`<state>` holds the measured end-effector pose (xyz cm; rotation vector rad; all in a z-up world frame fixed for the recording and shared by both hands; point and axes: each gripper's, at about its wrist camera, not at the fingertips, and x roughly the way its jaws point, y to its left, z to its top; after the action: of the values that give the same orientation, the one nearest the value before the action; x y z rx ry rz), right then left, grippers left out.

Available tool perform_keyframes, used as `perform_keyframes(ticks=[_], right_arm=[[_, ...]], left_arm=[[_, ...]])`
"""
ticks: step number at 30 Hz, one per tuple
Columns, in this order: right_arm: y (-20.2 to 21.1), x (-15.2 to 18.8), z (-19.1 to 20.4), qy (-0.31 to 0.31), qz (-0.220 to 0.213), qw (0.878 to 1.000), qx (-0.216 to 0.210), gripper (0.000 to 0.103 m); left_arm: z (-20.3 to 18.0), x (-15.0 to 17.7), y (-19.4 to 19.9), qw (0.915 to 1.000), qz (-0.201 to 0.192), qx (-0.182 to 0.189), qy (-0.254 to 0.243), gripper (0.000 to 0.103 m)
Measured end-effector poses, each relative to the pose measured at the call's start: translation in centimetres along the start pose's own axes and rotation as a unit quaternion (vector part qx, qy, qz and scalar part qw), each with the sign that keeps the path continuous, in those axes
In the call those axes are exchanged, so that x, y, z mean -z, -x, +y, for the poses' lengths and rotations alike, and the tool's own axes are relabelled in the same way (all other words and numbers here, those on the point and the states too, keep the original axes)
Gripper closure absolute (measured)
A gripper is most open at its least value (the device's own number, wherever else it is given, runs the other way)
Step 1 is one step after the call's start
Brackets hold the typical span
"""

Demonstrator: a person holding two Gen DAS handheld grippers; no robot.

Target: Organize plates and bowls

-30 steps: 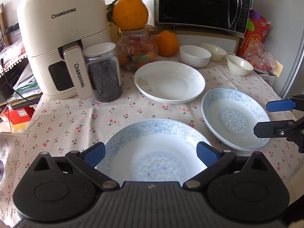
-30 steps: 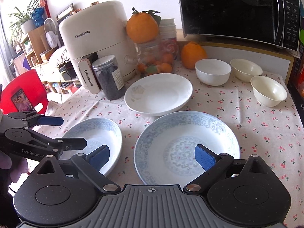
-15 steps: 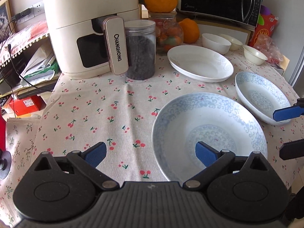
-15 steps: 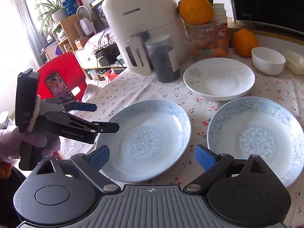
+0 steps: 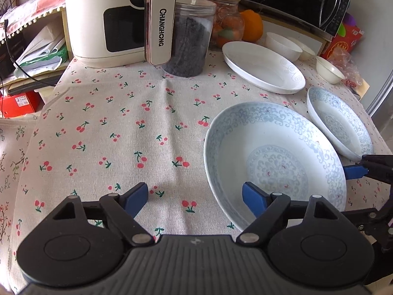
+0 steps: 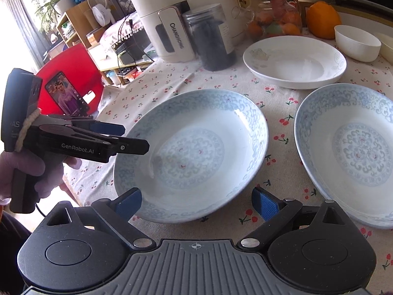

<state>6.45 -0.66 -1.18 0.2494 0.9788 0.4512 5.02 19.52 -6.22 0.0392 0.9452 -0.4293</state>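
Because the left claw (image 5: 195, 198) straddles the near-left rim of the nearer blue-patterned plate (image 5: 270, 162), one pad over the cloth and the other over the plate's well, it seems placed to pinch that rim. Its jaws have just been closing, yet they stand apart with the rim between them and neither pad pressing. The right claw (image 6: 197, 202) hangs with jaws apart at the near edge of the same plate, nothing gripped. A second blue-patterned plate (image 6: 348, 152) lies just to the right, a white plate (image 6: 294, 61) farther back, and small white bowls (image 6: 356, 41) at the far right of the surface (image 5: 110, 123). Plates lie singly, likely awaiting stacking. The air fryer (image 5: 118, 19) and dark jar (image 5: 186, 41) crowd the far left, leaving the near cloth free.
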Motion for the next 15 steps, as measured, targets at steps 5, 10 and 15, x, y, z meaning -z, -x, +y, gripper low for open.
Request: perform_keyframes(ticks=[5, 10, 15], right_arm=[[-0.42, -0.21, -0.42, -0.01, -0.007, 1.0, -0.003, 0.005], [-0.58, -0.29, -0.45, -0.008, -0.011, 1.0, -0.003, 0.006], [-0.66, -0.33, -0.29, 0.0, -0.015, 1.0, 0.007, 0.013]], left_arm=[[-0.12, -0.26, -0.11, 1.0, 0.002, 0.009, 0.001, 0.036], [-0.56, -0.49, -0.35, 0.9998, 0.004, 0.015, -0.008, 0.045], [-0.54, -0.67, -0.34, 0.9998, 0.006, 0.016, -0.006, 0.062]])
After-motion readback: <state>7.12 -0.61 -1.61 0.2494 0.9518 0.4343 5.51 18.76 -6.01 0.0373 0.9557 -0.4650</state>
